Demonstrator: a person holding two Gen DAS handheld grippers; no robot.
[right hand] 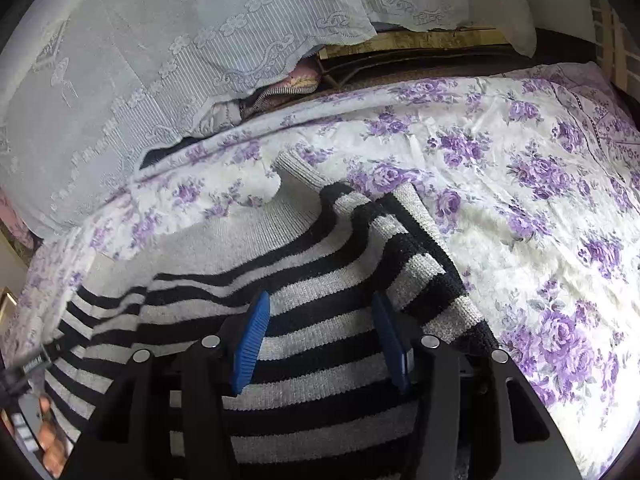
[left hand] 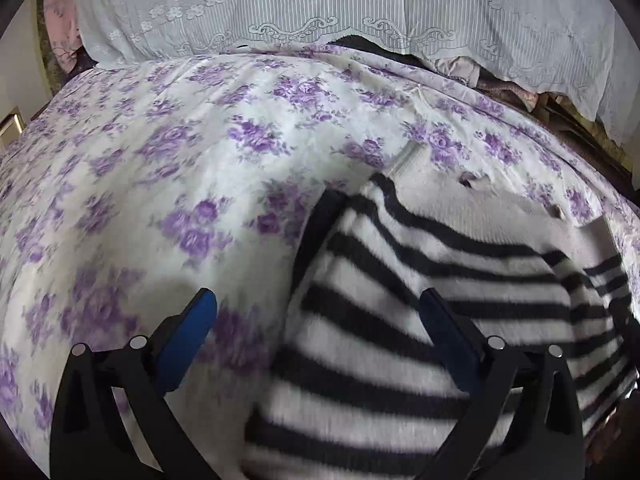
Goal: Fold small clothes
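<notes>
You are hovering both parted, empty grippers, left gripper (left hand: 316,312) and right gripper (right hand: 318,312), over the striped sweater (right hand: 320,344); pinching only one knit layer risks dragging it crooked across the floral sheet (right hand: 520,184).

Bed under purple-rose floral sheet (left hand: 168,168), pale lace cloth (left hand: 280,8) draped behind, soft daylight

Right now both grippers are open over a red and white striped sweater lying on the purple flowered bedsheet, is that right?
Not quite: the striped sweater is black and white, not red and white, as the right wrist view shows plainly. The rest holds: the left gripper and right gripper are open over it, on the purple flowered bedsheet.
</notes>
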